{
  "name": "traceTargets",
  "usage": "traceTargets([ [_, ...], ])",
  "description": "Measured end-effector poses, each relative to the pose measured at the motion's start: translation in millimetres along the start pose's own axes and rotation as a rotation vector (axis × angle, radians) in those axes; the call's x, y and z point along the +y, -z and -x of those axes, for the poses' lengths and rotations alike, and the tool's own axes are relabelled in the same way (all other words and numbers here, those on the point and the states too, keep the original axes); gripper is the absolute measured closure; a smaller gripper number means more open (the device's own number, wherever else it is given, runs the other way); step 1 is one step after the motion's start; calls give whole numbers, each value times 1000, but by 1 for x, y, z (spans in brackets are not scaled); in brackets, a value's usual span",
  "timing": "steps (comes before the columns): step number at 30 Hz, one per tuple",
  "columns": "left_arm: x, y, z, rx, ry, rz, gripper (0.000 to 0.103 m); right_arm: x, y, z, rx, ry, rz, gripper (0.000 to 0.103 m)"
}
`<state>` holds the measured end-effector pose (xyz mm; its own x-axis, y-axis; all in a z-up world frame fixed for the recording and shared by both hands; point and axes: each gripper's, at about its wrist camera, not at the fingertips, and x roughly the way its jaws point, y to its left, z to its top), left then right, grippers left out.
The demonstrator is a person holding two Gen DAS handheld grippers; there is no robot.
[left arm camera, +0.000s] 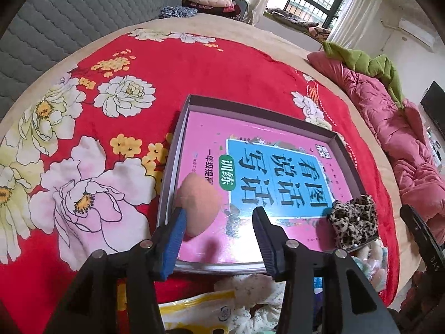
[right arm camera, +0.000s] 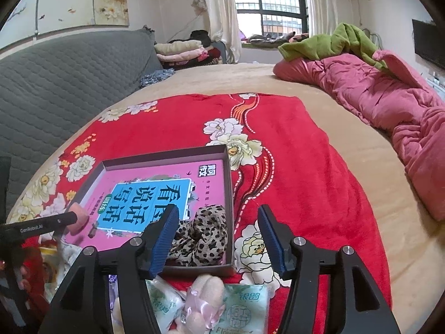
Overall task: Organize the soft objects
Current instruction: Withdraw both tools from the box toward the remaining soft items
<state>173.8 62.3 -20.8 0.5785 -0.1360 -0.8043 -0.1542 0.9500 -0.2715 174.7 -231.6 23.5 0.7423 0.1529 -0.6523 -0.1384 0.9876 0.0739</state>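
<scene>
A shallow grey box (left arm camera: 178, 133) (right arm camera: 228, 172) lies on the red floral blanket with a pink and blue book (left arm camera: 278, 172) (right arm camera: 150, 197) flat inside it. A peach makeup sponge (left arm camera: 198, 204) (right arm camera: 79, 220) rests on the book by the box's left wall, touching my left finger. My left gripper (left arm camera: 218, 222) is open over the box's near edge. A leopard-print scrunchie (left arm camera: 353, 220) (right arm camera: 203, 236) lies in the box's near right corner. My right gripper (right arm camera: 218, 228) is open, just above and to the right of the scrunchie.
Tissue packs (right arm camera: 244, 309), a pink plush toy (right arm camera: 203, 303) and a yellow bag (left arm camera: 194, 311) lie on the blanket near the box's front edge. A pink quilt (right arm camera: 389, 105) with green cloth runs along the bed's right side. A grey padded headboard (right arm camera: 55, 83) is left.
</scene>
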Motion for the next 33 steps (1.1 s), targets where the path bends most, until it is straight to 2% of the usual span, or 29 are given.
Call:
traceTargets([
  [5, -1, -1, 12, -20, 9, 1, 53, -1, -1, 7, -11, 5, 8, 41],
  [8, -1, -2, 23, -41, 10, -2, 47, -3, -2, 10, -17, 6, 10, 40],
  [22, 18, -7, 57, -104, -13, 35, 46, -2, -4, 31, -48, 8, 25, 37],
  [33, 17, 2, 82, -129, -31, 15, 45, 3, -4, 49, -74, 8, 45, 32],
])
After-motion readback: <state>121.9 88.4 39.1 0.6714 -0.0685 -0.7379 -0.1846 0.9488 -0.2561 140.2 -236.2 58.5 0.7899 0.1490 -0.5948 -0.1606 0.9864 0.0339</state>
